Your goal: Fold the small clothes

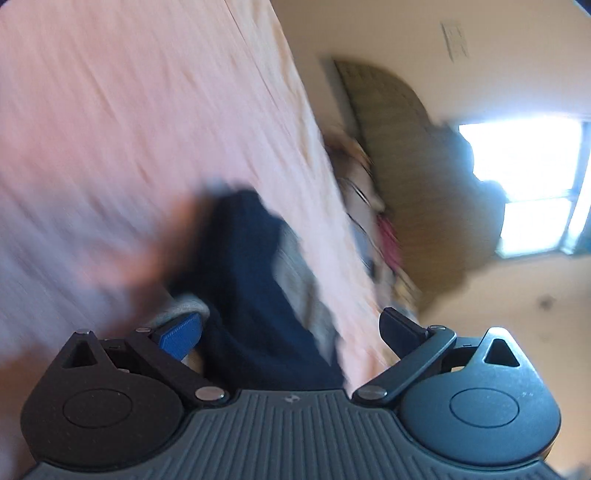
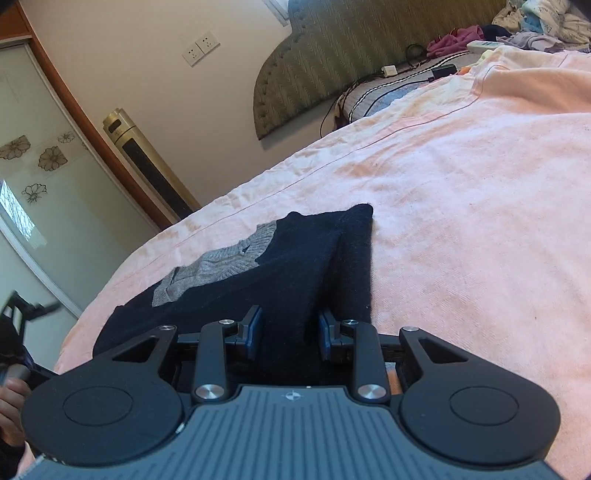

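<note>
Navy sweater [image 2: 258, 273] with grey collar lies on the pink bedspread [image 2: 461, 192], 1 side already folded in. Right gripper [image 2: 290, 332] half open, straddling a raised fold, pads not clearly pinching. Left gripper [image 1: 291, 330] wide open, holding nothing. More folds left.

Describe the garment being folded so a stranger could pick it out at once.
Start at the pink bedspread that covers the bed below the green padded headboard. Near its front edge, directly ahead of the right tool, lies the dark navy sweater. Its grey knitted collar sets it apart from the pale, crumpled laundry pile up by the headboard.
</note>
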A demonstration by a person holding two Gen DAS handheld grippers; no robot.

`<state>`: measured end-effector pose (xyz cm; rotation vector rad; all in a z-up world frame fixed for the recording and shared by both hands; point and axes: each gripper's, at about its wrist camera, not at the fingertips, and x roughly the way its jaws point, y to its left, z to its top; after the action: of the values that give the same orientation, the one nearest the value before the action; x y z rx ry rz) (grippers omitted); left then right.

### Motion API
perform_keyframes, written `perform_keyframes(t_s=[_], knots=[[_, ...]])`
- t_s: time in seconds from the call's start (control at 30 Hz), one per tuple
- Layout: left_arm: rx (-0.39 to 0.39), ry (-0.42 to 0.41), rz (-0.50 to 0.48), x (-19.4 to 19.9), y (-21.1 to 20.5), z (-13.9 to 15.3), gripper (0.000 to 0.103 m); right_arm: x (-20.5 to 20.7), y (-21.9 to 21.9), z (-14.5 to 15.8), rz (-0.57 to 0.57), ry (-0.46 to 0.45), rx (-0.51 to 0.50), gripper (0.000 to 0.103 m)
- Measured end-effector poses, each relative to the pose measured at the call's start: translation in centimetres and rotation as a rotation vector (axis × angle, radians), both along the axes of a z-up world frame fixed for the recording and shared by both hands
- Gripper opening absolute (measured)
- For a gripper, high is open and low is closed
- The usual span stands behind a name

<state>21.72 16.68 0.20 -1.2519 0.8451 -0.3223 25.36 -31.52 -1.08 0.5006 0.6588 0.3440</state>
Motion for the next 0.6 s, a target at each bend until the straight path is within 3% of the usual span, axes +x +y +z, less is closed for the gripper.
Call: perform_keyframes(t_s=[0.03,0.07,0.13,0.2,0.27,0.4,0.43,0.47,0.5,0.53,0.57,0.6], knots=[[-0.039,-0.024,-0.067,-0.3,-0.6,0.5,0.103,0.0,-0.1,-0.1,-0.001,0.001,0.008,0.032],[-0.028,-0.055,-0.101,-0.7,-1.0,1.2,0.103,0.1,-0.2,-0.2,-0.002,0.002,0.017,0.032],[0.085,-0.141,-0.092,-1.1,-1.1,3.3,0.103,-0.1,-0.3,-0.3,-0.004,0.004,0.031,0.032],[0.223,-0.191,-0.011,-0.5,-0.3,4.5,0.103,-0.1,-0.3,-0.3,-0.006,0.004,0.036,0.032],[0.411,-0.143,0.066,1.6,0.2,4.3,0.103,-0.3,-0.3,-0.3,-0.007,0.003,0.034,0.032],[0.700,0.000,-0.033,6.3,-1.3,1.5,0.097,-0.2,-0.3,-0.3,-0.008,0.003,0.038,0.032],[0.770,-0.049,-0.033,6.4,-2.1,1.8,0.094,-0.2,-0.3,-0.3,-0.009,0.003,0.042,0.032],[0.814,-0.055,-0.052,6.9,-2.7,2.0,0.071,-0.2,-0.4,-0.3,-0.009,0.004,0.045,0.032],[0.817,-0.042,-0.077,7.6,-3.0,1.8,0.027,-0.2,-0.4,-0.4,-0.010,0.004,0.047,0.032],[0.791,-0.025,-0.098,8.1,-3.1,1.5,0.013,-0.3,-0.4,-0.4,-0.010,0.004,0.049,0.032],[0.774,-0.029,-0.107,8.2,-3.2,1.4,0.011,-0.3,-0.4,-0.4,-0.010,0.004,0.051,0.032],[0.810,-0.050,-0.099,8.0,-3.5,1.9,0.009,-0.3,-0.4,-0.4,-0.011,0.004,0.053,0.032]])
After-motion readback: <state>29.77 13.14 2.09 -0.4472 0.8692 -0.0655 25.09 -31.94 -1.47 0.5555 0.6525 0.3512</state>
